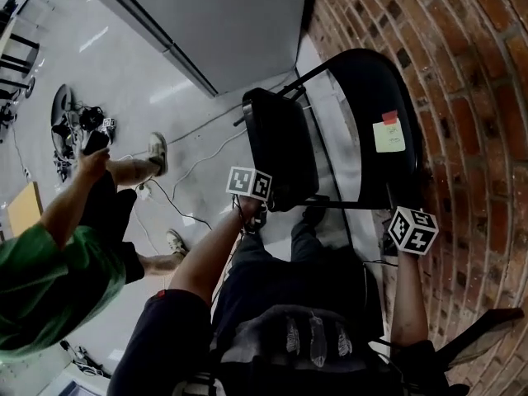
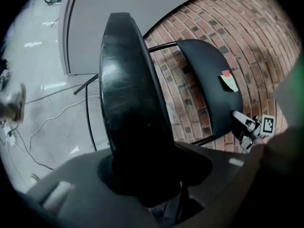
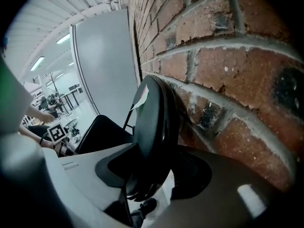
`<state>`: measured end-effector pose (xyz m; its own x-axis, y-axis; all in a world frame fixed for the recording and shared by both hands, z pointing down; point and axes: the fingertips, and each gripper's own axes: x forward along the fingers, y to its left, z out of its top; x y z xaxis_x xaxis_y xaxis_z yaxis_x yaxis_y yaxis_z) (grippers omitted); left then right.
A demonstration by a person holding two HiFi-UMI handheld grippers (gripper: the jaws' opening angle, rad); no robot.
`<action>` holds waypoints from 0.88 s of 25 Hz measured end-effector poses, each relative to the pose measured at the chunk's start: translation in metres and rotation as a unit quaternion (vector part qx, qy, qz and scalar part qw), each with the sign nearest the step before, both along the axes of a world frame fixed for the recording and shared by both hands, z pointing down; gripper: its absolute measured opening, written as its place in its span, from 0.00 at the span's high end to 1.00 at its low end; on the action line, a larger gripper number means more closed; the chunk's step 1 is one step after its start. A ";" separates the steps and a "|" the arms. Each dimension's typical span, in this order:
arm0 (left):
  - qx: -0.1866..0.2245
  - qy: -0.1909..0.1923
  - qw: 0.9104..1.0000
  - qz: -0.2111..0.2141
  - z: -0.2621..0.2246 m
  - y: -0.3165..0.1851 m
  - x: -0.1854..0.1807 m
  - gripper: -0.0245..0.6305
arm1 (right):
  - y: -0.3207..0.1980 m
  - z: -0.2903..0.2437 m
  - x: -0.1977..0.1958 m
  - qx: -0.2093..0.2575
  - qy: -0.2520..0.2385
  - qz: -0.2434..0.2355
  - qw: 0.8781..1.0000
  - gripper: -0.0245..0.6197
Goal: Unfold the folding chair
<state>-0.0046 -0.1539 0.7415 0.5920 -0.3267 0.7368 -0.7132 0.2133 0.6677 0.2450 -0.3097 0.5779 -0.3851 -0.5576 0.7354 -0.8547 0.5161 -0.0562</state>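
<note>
Against the brick wall (image 1: pixel 483 97) stands the black folding chair (image 1: pixel 359 81), partly opened, its backrest (image 3: pixel 154 122) close to the bricks with the right gripper (image 3: pixel 152 175) clamped on its lower edge, its seat (image 2: pixel 128 94) tilted up with the left gripper (image 2: pixel 142 175) clamped on its rim.

The brick wall (image 1: pixel 470 97) closes off the right side. The backrest (image 1: pixel 371 97) stands just beside it, leaving only a narrow slot behind, where the outer jaw of the right gripper (image 3: pixel 152 172) sits close to the bricks. Between backrest and seat (image 1: pixel 280 147) a wedge-shaped gap is open, crossed by thin frame tubes (image 1: pixel 355 205). Left of the seat the floor (image 1: pixel 124 81) is passable, but loose cables (image 1: pixel 183 170) lie across it and a bystander (image 1: pixel 49 279) stands near. A grey panel (image 1: pixel 231 23) bounds the far side.
</note>
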 end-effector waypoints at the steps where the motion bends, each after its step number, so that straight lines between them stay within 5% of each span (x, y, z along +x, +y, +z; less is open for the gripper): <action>1: 0.002 0.000 1.000 0.001 0.001 0.000 0.000 0.67 | 0.000 0.001 0.000 -0.001 0.001 0.001 1.000 0.65; 22: -0.009 -0.002 1.000 -0.017 0.021 0.026 -0.026 0.64 | 0.001 0.020 0.004 -0.056 -0.001 0.017 0.998 0.65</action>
<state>-0.0308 -0.1284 0.7626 0.5782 -0.3323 0.7451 -0.7079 0.2496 0.6607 0.2493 -0.3086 0.5976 -0.3688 -0.4852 0.7928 -0.8718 0.4765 -0.1139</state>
